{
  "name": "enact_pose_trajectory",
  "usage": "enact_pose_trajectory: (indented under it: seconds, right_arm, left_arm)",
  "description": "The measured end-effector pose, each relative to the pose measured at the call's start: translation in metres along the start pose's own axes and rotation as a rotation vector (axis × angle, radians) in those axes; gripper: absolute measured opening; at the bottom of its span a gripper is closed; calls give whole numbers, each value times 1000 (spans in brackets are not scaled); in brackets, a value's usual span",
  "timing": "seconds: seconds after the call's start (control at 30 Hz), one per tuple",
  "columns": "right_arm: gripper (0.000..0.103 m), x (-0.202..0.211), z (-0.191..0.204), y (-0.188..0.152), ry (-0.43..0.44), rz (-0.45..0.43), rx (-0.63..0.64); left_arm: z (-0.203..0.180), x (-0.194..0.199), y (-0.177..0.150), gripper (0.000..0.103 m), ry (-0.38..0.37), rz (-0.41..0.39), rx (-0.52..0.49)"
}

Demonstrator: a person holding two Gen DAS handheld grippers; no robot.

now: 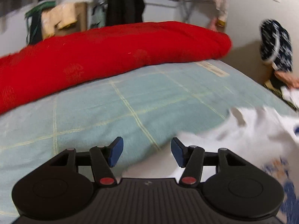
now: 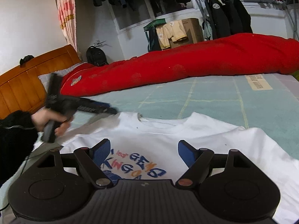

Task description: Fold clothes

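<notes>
White T-shirt (image 2: pixel 186 136) lies flat on the bed (image 2: pixel 214 97), collar away from us. Our left gripper (image 1: pixel 147 154), unclenched and empty, is nearest its left sleeve; our right gripper (image 2: pixel 143 155) hangs wide above the print.

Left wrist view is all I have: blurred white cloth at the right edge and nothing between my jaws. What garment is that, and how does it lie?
Observer: A white T-shirt, spread flat on the pale blue bed cover, print side up, neckline pointing toward the red quilt.
Operator: Where is my left gripper against it?
Observer: The left gripper is at the shirt's left shoulder by the collar, low over the cloth; blur hides whether it touches.
Operator: And the right one?
Observer: The right gripper hangs open over the printed lettering, holding nothing.
</notes>
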State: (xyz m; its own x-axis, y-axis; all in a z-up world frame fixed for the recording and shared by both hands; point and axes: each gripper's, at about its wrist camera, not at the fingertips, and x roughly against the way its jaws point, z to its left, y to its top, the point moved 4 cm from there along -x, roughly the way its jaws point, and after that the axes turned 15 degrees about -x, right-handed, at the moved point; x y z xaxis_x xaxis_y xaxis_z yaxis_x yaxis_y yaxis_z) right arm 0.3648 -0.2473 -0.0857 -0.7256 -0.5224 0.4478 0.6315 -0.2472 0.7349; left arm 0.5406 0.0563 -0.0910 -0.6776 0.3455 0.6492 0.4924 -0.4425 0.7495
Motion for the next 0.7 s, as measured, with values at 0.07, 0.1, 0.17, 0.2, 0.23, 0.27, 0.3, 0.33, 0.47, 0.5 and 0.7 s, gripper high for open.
enact_pose_trajectory:
  seconds: [0.07, 0.1, 0.17, 0.2, 0.23, 0.27, 0.3, 0.33, 0.47, 0.5, 0.7]
  right_arm:
    - [83, -5, 6, 3, -15, 36, 32]
    - [83, -8, 10, 6, -32, 50, 65]
    - [79, -18, 20, 16, -49, 63, 179]
    - [75, -27, 25, 22, -51, 78, 231]
    - [66, -37, 30, 29, -54, 94, 282]
    - [55, -53, 32, 35, -62, 112, 316]
    - [49, -69, 34, 42, -71, 131, 350]
    - [42, -85, 37, 48, -79, 149, 383]
    - [42, -151, 40, 60, -46, 225, 443]
    - [42, -167, 40, 61, -33, 243, 458]
    - [45, -223, 46, 45, -4, 363, 623]
  left_arm:
    - [-5, -12, -1, 43, -13, 48, -22]
    - [-10, -14, -4, 43, -14, 57, -55]
    - [-21, -13, -10, 43, -20, 66, -115]
    - [-24, -11, -13, 43, -27, 66, -126]
    - [-27, -9, -15, 43, -32, 64, -136]
    - [-30, -8, -17, 43, -35, 60, -147]
    - [-31, -6, -18, 43, -36, 57, -161]
    - [-33, -4, -20, 43, -37, 54, -172]
    - [-32, -2, -25, 43, -53, 41, -172]
    - [-32, -2, -26, 43, -57, 37, -172]
    - [-26, 9, -33, 44, -86, 2, -137]
